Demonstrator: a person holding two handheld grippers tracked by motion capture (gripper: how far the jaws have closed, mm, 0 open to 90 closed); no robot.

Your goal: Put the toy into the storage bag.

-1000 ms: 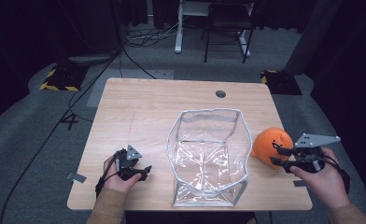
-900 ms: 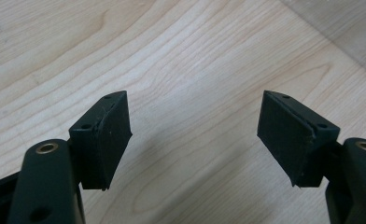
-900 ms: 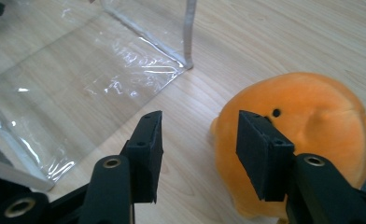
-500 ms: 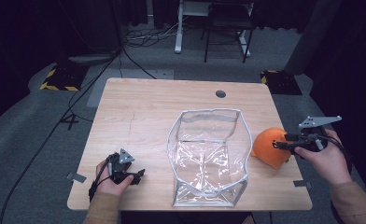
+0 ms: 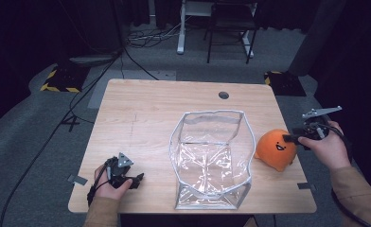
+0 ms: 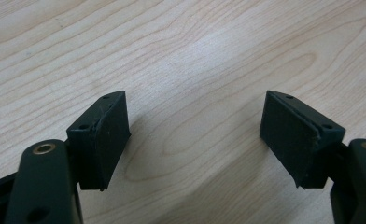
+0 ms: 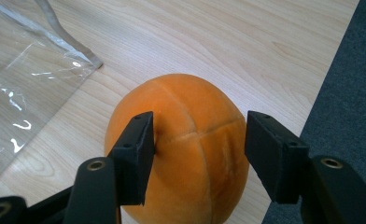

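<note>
An orange round plush toy with a little black face lies on the wooden table, right of a clear plastic bag that stands open. My right gripper is at the toy's right side, open. In the right gripper view the toy sits between the two jaws; the left pad is against it and the right pad stands just off it. My left gripper rests low near the table's front left corner, open, with bare wood between its pads.
The bag's clear wall lies a short way left of the toy. A round cable hole is at the table's back right. The right table edge and grey carpet are close beside the toy. A chair and desk legs stand behind the table.
My right gripper has moved away from the front edge and up to the toy's right side. The left hand has slid slightly toward the front edge. The toy and bag stay put.
</note>
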